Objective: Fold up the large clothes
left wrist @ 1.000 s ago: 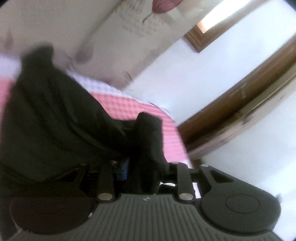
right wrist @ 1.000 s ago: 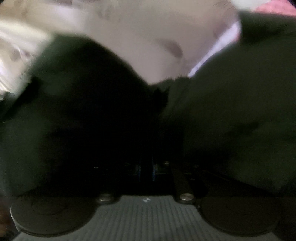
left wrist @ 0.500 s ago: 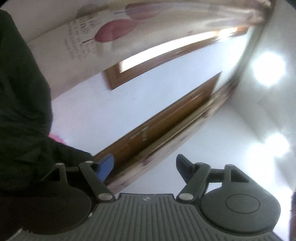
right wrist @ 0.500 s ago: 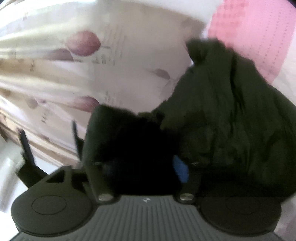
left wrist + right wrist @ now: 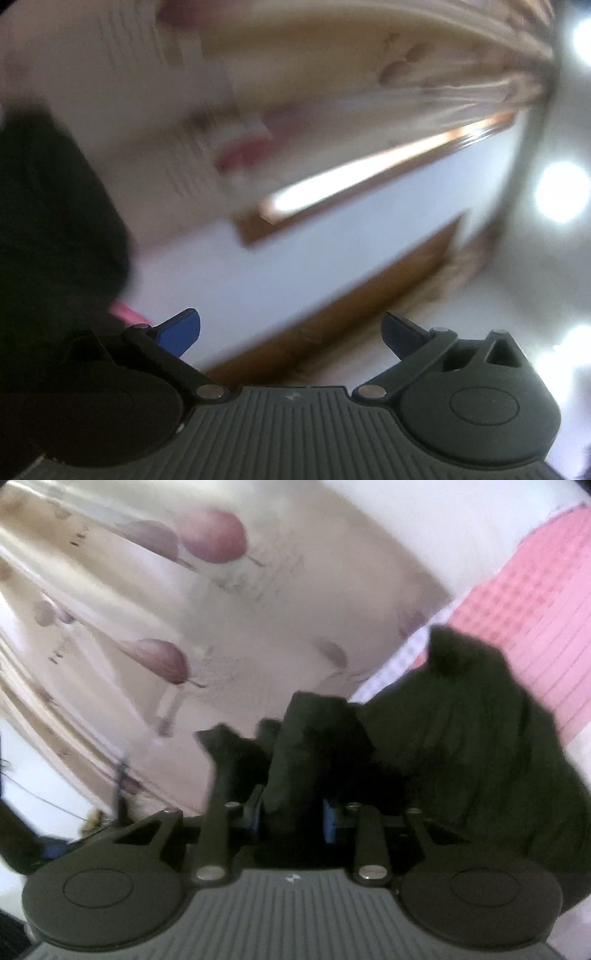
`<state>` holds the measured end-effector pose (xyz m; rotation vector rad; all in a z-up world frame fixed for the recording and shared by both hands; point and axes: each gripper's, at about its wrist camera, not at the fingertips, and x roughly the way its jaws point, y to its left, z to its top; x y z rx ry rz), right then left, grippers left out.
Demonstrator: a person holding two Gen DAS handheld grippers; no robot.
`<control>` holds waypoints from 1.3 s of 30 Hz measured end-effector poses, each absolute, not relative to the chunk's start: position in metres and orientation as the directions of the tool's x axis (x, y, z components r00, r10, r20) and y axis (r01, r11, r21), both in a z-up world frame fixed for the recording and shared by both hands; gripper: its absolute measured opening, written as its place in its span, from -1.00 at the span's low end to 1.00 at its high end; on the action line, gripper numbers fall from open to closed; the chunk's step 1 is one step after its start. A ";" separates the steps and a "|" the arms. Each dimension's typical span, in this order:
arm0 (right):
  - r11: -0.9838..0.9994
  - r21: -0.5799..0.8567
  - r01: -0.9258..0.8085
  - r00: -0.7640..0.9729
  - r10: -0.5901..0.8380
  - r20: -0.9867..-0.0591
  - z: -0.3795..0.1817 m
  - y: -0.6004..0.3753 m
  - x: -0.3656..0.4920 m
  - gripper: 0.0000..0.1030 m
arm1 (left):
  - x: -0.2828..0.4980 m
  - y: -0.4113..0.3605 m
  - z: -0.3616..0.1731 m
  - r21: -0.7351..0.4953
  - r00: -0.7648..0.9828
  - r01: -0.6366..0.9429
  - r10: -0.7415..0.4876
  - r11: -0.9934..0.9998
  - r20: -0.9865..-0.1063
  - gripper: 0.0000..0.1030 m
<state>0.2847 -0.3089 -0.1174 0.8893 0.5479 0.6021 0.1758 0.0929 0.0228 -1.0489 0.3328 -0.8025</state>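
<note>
A large dark garment [image 5: 461,738] lies bunched on a pink checked bed cover [image 5: 535,609]. My right gripper [image 5: 291,816] has a thick fold of that garment between its blue pads, and its jaws are closing on it. The fold stands up above the fingers. My left gripper [image 5: 290,328] points slightly upward at the wall, and its jaws are opening wide with nothing between the blue pads [image 5: 181,330]. In the left wrist view the dark garment [image 5: 55,221] fills the left edge, apart from the fingers.
A cream curtain [image 5: 184,609] with red leaf prints hangs behind the bed. In the left wrist view, a bright window [image 5: 369,173] in a wooden frame, a wooden door frame [image 5: 351,314] and ceiling lights [image 5: 561,192] show. A strip of pink cover [image 5: 125,314] peeks out.
The left gripper let go of the dark cloth, opened wide and swung off toward the wall. The right gripper opened, lifted clear of the pile and closed again on a fold.
</note>
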 end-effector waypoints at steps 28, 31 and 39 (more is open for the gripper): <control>0.641 0.655 -0.400 0.578 0.731 -0.363 -0.091 -0.253 0.347 0.44 | 0.150 0.049 -0.105 -0.831 0.551 0.505 -0.828 0.234 0.102 0.99; 0.675 0.594 -0.438 0.555 0.723 -0.412 -0.095 -0.224 0.353 -0.30 | 0.146 0.054 -0.100 -0.847 0.563 0.483 -0.820 0.224 0.104 1.00; 0.681 0.505 -0.529 0.632 0.714 -0.300 -0.042 -0.244 0.322 -0.83 | 0.105 0.090 -0.057 -0.749 0.693 0.485 -0.721 0.452 0.013 1.00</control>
